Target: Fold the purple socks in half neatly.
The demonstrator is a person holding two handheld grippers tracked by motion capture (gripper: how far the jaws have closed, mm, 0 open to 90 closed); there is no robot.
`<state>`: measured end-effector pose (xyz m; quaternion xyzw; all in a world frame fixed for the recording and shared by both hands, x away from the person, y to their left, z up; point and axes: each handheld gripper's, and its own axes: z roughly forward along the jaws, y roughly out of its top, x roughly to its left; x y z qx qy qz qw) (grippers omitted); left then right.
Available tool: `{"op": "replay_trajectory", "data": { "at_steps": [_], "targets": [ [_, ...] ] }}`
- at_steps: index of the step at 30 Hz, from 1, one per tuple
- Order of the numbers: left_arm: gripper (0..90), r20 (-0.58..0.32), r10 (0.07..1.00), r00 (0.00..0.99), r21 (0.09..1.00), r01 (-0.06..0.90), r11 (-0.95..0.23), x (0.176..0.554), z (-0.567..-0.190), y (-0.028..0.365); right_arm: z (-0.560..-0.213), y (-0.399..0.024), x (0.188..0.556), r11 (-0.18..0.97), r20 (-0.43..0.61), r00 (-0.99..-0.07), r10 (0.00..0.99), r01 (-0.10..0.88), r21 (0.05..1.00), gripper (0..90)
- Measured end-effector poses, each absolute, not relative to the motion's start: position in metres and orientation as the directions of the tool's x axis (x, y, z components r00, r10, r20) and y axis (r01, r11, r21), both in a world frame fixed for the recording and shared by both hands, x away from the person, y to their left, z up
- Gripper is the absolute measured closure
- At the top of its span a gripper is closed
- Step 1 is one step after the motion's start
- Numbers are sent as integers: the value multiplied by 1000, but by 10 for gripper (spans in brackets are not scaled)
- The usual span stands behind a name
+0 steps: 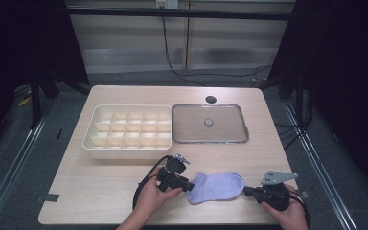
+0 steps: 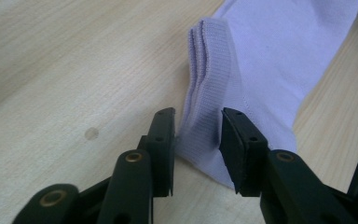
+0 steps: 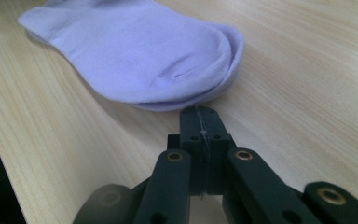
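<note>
At the desk's [image 1: 100, 191] near edge, the left claw [image 2: 198, 135] straddles the sock's [image 2: 270, 60] cuff, pads not yet pinching, ready to lift; the right claw [image 3: 200, 122] waits shut by the toe.

- the high view looks forward and down from above the person's side, taking in the whole table [image 1: 124, 191], with the floor and a wall behind it.
- the left gripper view sits low, close over the tabletop, facing along its own jaws at the ribbed cuff of the sock [image 2: 261, 70].
- the right gripper view is just as low and near, facing the toe end of the sock [image 3: 140, 51].
- all three share the sock [image 1: 215, 186] and the wood around it.
</note>
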<state>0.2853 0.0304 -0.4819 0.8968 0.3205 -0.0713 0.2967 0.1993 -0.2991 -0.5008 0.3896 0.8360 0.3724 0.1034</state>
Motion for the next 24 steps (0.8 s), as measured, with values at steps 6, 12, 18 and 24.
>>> {"op": "replay_trajectory", "data": {
  "at_steps": [6,12,18,24],
  "targets": [
    [756,-327,533,781,465,624,-629,285,-481,26,-501,-299,199,421,114,-675,729,573,703,895],
    [793,-354,536,767,446,642,-624,286,-482,26,-501,-298,199,417,117,-672,731,576,704,894],
    [794,-407,534,741,433,671,-601,291,-482,30,-501,-300,200,414,122,-672,730,577,704,890],
    [797,-451,515,729,449,684,-575,293,-475,34,-501,-300,200,415,121,-676,727,573,707,890]
  ]
}}
